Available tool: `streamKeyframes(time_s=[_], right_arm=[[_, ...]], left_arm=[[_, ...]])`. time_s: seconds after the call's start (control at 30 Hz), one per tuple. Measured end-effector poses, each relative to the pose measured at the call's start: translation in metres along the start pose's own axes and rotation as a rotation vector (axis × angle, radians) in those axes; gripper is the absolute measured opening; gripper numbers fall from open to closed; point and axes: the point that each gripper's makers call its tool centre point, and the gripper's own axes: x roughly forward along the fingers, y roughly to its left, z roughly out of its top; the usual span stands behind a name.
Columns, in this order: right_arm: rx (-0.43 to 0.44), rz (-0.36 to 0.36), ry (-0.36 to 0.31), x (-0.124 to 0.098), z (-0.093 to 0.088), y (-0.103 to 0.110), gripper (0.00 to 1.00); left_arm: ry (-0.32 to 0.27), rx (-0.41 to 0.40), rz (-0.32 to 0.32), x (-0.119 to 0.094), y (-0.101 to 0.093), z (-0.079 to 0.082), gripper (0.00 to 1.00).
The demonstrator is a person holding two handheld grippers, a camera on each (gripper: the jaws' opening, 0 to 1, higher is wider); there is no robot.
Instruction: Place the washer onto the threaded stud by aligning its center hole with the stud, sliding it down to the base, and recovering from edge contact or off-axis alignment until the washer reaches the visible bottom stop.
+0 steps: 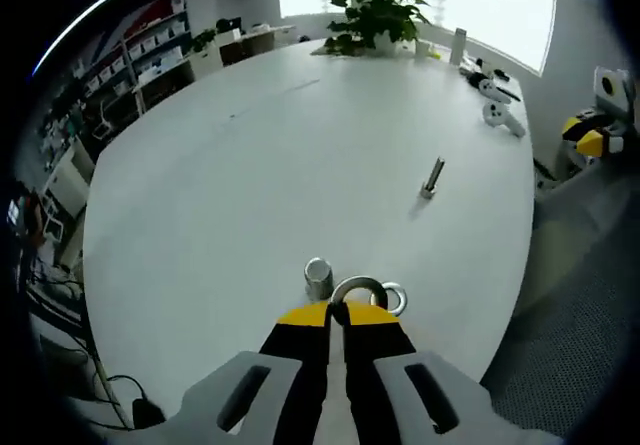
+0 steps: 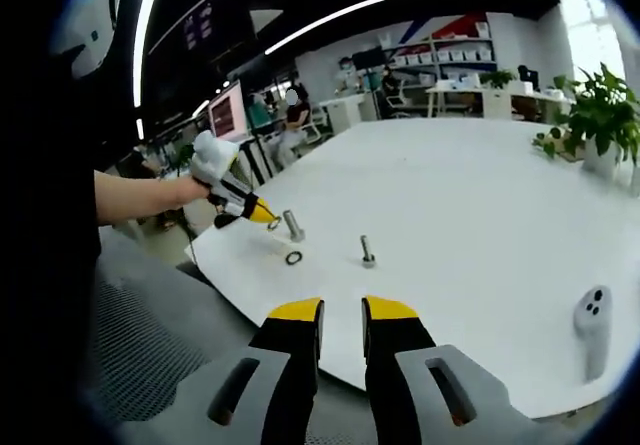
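Observation:
My left gripper (image 1: 336, 314), with yellow-tipped jaws, is shut on a metal washer (image 1: 358, 288) that stands on edge just past its tips. A short threaded stud (image 1: 318, 276) stands upright on the white table (image 1: 250, 165), just left of the held washer. Another washer (image 1: 394, 298) lies flat to the right of it. A second stud (image 1: 433, 177) stands farther off. In the right gripper view a hand holds the left gripper (image 2: 262, 215) beside the near stud (image 2: 293, 225), with the flat washer (image 2: 293, 257) and the other stud (image 2: 367, 251) nearby. My right gripper (image 2: 341, 317) is open, over the table's edge.
A potted plant (image 1: 375, 17) and white handheld controllers (image 1: 500, 115) sit at the table's far end. One controller (image 2: 592, 317) lies near my right gripper. Grey carpet (image 1: 570, 345) lies beyond the table edge. Shelves and desks line the room's back.

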Motion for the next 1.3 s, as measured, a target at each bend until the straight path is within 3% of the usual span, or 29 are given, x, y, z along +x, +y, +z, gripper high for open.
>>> streamKeyframes(time_s=[0.27,0.53,0.83,0.93,1.3], right_arm=[[0.001,0.000,-0.004,0.000,0.001,-0.001,0.18],[0.002,-0.001,-0.009,-0.001,0.002,-0.001,0.18],[0.004,-0.002,-0.005,0.000,0.001,-0.002,0.18],[0.007,-0.004,-0.005,0.000,0.002,-0.002,0.18],[0.007,-0.006,-0.004,0.000,0.002,-0.002,0.18]], left_arm=[[-0.022,0.016,0.027,0.003,0.014,0.020,0.02],[-0.013,-0.019,0.026,0.010,0.023,0.017,0.02],[0.006,0.011,0.037,0.015,0.025,0.015,0.02],[-0.004,-0.031,0.011,0.017,0.023,0.016,0.02],[0.004,0.024,0.008,0.015,0.025,0.013,0.00]])
